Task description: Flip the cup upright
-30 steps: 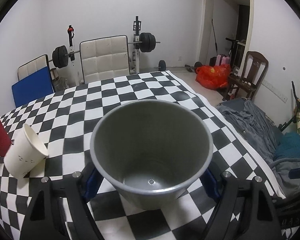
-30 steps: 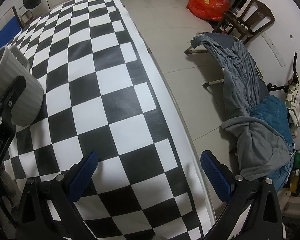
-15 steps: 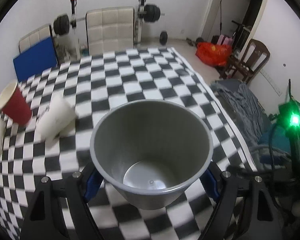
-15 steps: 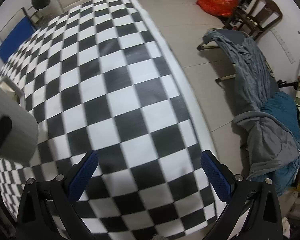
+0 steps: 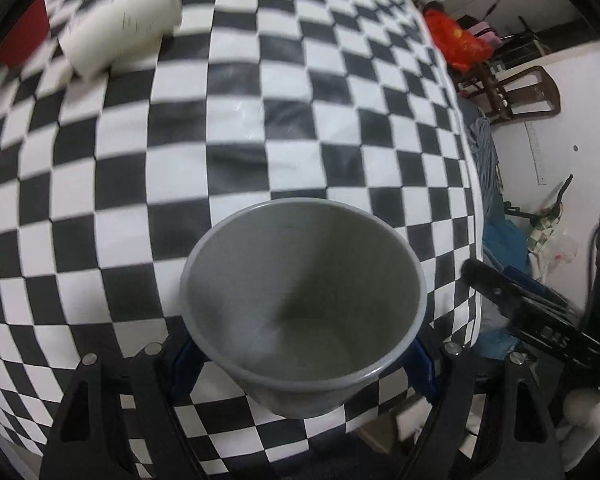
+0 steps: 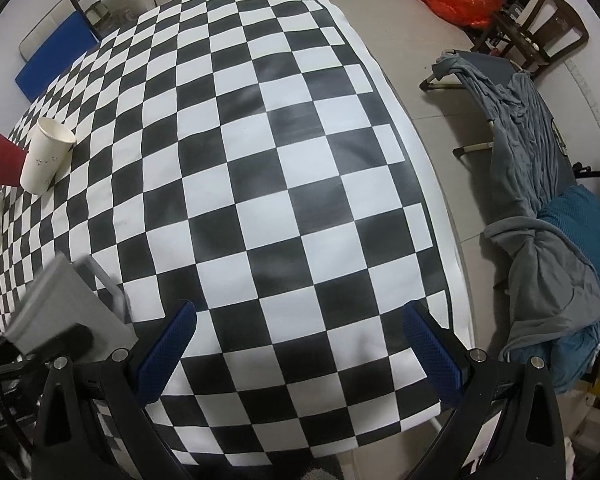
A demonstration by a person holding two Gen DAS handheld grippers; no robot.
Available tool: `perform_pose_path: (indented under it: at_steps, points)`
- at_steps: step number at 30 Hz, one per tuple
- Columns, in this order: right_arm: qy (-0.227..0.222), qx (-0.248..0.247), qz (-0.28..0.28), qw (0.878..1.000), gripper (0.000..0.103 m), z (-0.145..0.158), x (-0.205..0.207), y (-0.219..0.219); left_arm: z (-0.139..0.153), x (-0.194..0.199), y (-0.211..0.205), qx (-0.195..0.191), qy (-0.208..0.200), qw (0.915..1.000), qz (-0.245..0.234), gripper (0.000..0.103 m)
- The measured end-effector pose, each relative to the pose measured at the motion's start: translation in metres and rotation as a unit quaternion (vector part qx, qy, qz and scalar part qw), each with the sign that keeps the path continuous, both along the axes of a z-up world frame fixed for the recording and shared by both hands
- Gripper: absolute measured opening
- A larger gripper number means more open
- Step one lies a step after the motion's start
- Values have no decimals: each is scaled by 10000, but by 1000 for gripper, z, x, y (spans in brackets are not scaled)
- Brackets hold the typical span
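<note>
while the left gripper [image 5: 300,364] squeezes the grey cup [image 5: 304,312] by its 2 sides above the checkered table [image 5: 236,152], it looks light, stiff and smooth. the right gripper [image 6: 296,352] is wide apart, holding nothing.

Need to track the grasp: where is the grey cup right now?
The grey cup sits clamped between the left gripper fingers, above the checkered table; it shows at the right wrist view's lower left.

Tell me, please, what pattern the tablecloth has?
Black-and-white checkered tablecloth, clearest in the right wrist view.
</note>
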State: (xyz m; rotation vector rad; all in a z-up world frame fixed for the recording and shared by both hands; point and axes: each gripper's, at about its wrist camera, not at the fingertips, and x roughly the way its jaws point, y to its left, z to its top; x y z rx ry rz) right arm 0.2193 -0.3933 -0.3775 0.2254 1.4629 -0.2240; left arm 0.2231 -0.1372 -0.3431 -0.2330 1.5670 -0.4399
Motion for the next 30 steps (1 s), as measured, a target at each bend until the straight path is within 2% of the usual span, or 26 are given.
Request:
perform_pose_path:
  at_steps: [9, 23, 28, 30]
  points:
    - [123, 81, -51, 9999, 103, -9, 7, -4, 0, 28, 6, -118, 97, 9999, -23, 82]
    - [13, 172, 124, 9998, 103, -1, 16, 7, -5, 28, 52, -342, 108, 9992, 170, 85]
    - [-29, 181, 234, 9996, 103, 3, 16, 13, -10, 27, 68, -114, 49, 9991, 398, 85]
    - [-19, 190, 270, 9995, 103, 3, 15, 16, -11, 27, 72, -171, 30, 9989, 427, 85]
